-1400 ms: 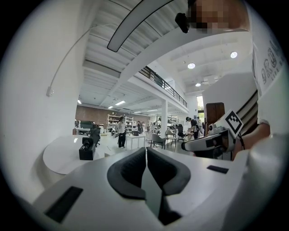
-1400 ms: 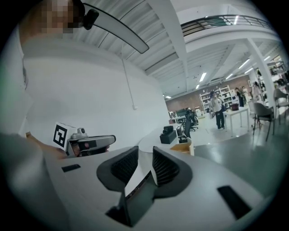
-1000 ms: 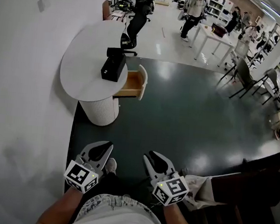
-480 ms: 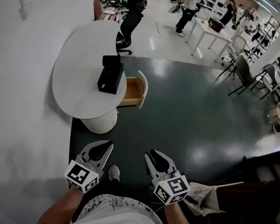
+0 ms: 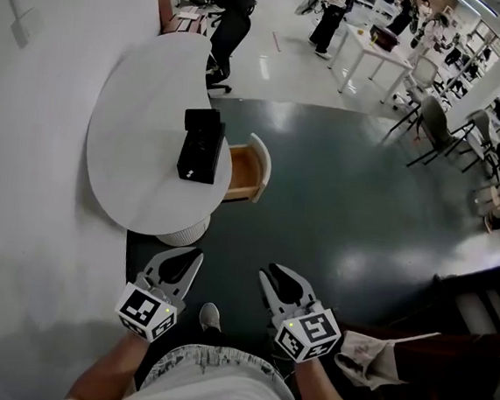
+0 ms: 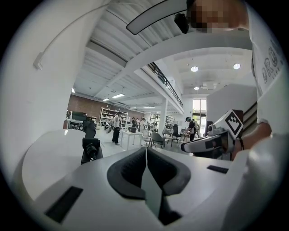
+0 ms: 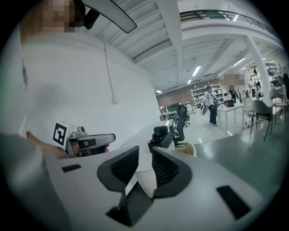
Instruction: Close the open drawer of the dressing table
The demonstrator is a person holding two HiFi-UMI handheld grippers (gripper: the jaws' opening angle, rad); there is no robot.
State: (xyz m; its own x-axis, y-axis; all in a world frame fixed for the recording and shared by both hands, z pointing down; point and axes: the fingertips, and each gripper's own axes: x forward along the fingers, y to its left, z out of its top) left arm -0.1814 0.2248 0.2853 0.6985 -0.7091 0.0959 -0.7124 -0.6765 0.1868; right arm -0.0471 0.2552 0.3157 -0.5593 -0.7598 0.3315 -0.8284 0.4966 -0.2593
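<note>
Approach step: drawer (image 5: pixel 247 170) open, far ahead; left gripper (image 5: pixel 195 256) pinched closed, right gripper (image 5: pixel 271 271) jaws apart, empty, just narrowed slightly — next: reach in, probably push drawer front leftward.

You held both forearms low, side by side. The left gripper (image 5: pixel 195 254) had its jaws together; the right gripper (image 5: pixel 267 274) had its jaws apart, empty, just narrowed slightly.
</note>
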